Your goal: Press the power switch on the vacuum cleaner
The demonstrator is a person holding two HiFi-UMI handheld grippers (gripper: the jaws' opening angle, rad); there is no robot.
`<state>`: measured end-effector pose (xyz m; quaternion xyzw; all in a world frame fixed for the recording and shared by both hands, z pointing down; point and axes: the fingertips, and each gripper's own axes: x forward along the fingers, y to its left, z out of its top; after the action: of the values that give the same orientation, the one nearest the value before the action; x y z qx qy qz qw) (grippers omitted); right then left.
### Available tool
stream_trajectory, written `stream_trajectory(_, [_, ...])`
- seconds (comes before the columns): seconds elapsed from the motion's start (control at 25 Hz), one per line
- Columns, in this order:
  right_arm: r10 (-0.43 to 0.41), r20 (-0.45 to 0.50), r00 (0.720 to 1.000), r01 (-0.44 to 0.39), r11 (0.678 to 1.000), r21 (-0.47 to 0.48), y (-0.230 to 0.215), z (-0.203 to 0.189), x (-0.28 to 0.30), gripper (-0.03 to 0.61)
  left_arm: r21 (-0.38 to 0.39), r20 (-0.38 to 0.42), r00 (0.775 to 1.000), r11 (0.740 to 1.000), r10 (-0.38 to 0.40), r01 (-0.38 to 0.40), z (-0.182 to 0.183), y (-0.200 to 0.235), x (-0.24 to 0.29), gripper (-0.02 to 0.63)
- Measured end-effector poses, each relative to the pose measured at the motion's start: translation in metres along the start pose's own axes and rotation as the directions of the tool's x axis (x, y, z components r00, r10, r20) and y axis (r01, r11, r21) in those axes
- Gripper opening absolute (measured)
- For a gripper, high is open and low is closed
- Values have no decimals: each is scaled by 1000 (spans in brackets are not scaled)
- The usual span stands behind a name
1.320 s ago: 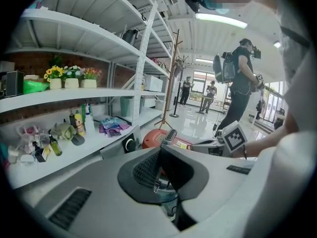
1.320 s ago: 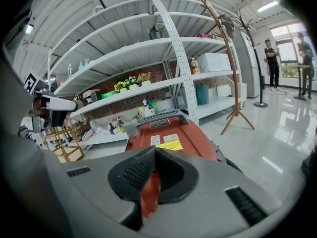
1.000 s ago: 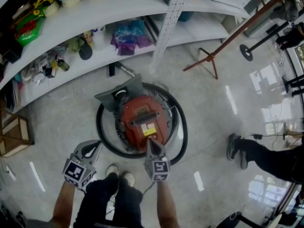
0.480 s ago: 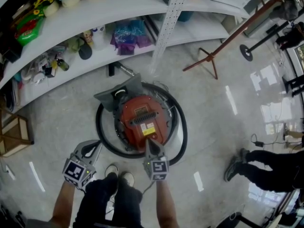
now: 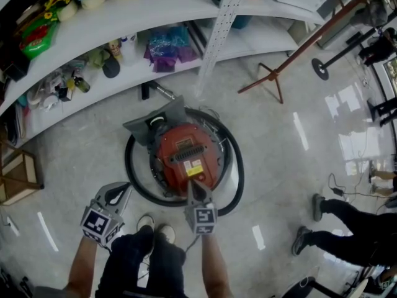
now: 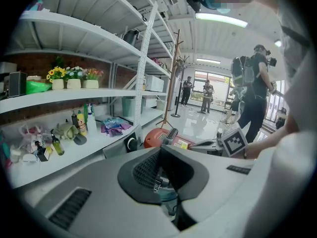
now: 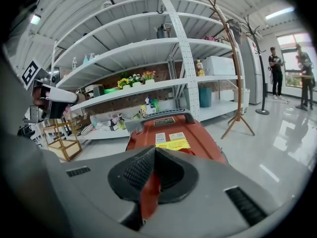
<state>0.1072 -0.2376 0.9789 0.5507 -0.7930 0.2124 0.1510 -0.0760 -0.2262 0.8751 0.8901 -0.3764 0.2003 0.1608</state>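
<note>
Glossy floor (image 5: 279, 135) by white shelving (image 5: 161, 2). Red vacuum cleaner (image 5: 186, 157) sits mid-frame, ringed by its hose (image 5: 128, 163). Right claw (image 5: 193, 190) clenched, empty, tip at the rear shell. Left claw (image 5: 126, 188) clenched, idle, lower left. Risk: I can't spot the switch, so the tip may hit the label or skid off the curved shell.
</note>
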Motion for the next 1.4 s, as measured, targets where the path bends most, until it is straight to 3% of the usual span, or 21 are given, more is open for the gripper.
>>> stream_trajectory(0.52, [5,-3,1000,-5,1000,8,4,4,-13,5,2,21,1000,1000,-18,18,4,-6,-9,8])
stream_trajectory(1.12, [30,33,999,-29,999,-25,24,49,-58,4,13,31,999,999,-40,39,55,-24,-44,8])
stream_trajectory(1.4, [19,22,1000,-19,1000,9,38,79,-85,4,30,37,997,998,-62,61,83,-36,-57,8])
